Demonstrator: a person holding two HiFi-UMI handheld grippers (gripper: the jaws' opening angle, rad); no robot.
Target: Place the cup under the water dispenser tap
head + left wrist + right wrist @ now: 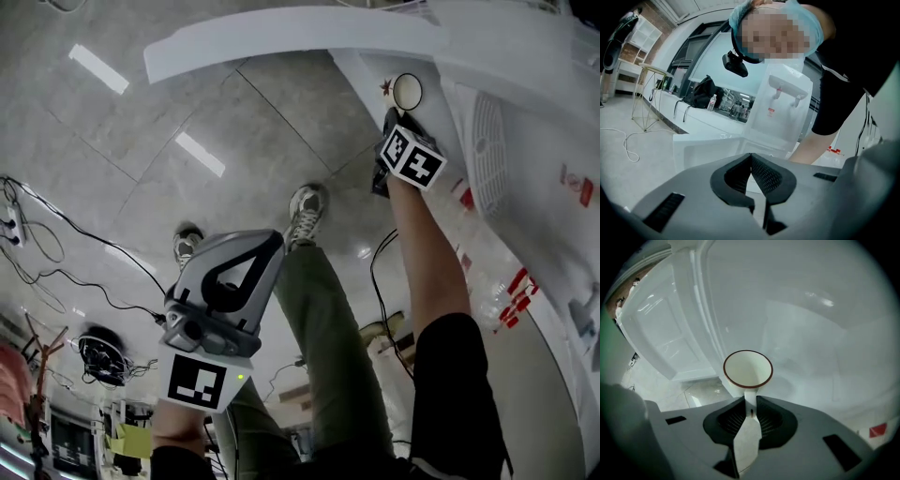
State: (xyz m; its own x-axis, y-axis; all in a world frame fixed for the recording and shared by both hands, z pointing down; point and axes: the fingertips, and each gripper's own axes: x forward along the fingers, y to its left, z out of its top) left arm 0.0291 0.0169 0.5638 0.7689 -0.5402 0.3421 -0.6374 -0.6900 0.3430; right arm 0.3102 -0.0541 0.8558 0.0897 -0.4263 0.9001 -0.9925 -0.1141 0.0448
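Note:
A white cup (748, 369) with a dark red rim hangs by its handle between the pads of my right gripper (750, 405), which is shut on it. In the head view the cup (407, 91) shows from above, just beyond the right gripper (392, 120), close to the white water dispenser (511, 159). The left gripper view shows the dispenser (785, 117) from the front, with two taps (778, 91). My left gripper (266, 247) is low at the left, away from the dispenser. Its jaws (751, 157) are shut with nothing between them.
A white curved panel (281, 42) runs across the top of the head view. The person's legs and shoes (307, 211) stand on the tiled floor, with cables (56, 253) at the left. A counter with a black bag (701, 93) and a bottle (711, 102) lies behind.

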